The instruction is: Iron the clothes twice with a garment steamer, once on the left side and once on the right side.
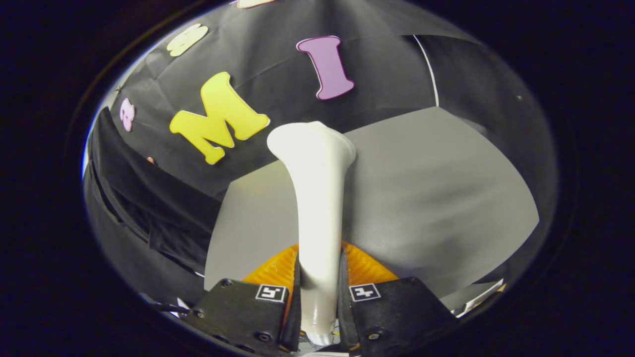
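My gripper fingers clamp the steamer handle (head over grey desk); a slip would twist it.

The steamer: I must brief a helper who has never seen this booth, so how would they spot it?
Start at the grey table before the black cloth wall. The steamer rises over it, clamped between the gripper fingers. It is the one white, glossy thing: a slim handle flaring into a wider head.
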The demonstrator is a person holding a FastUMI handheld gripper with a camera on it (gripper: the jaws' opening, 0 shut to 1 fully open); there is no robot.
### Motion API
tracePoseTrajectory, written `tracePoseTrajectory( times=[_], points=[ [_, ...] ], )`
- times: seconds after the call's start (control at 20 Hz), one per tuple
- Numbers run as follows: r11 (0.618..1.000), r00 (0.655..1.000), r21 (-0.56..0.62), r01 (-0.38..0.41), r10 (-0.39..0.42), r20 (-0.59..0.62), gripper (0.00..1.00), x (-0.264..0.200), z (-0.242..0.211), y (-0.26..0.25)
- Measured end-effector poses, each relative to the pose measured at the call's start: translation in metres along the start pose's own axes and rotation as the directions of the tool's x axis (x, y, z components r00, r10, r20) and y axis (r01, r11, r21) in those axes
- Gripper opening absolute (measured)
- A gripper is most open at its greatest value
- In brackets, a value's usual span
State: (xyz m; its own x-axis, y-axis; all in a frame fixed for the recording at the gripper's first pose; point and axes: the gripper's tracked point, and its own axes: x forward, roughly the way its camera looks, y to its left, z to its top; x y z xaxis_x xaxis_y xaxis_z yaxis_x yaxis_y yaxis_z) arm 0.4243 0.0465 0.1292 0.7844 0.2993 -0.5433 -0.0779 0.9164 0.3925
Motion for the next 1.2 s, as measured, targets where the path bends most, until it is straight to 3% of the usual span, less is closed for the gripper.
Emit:
tracePoseTrajectory(
  times=[0.3,0.6,0.8,1.2],
  points=[
    [0.996,0.992,-0.028,-0.08,0.083,0.093,0.32,-0.041,0.003,0.041],
    [0.99,0.958,-0.093,-0.109,0.129,0.258,0.3,-0.105,0.013,0.105],
    [0.979,0.911,-0.197,-0.042,0.119,0.395,0.3,-0.149,0.019,0.151],
    [0.937,0.782,-0.325,0.124,0.109,0.614,0.3,-0.201,0.033,0.269]
  ],
)
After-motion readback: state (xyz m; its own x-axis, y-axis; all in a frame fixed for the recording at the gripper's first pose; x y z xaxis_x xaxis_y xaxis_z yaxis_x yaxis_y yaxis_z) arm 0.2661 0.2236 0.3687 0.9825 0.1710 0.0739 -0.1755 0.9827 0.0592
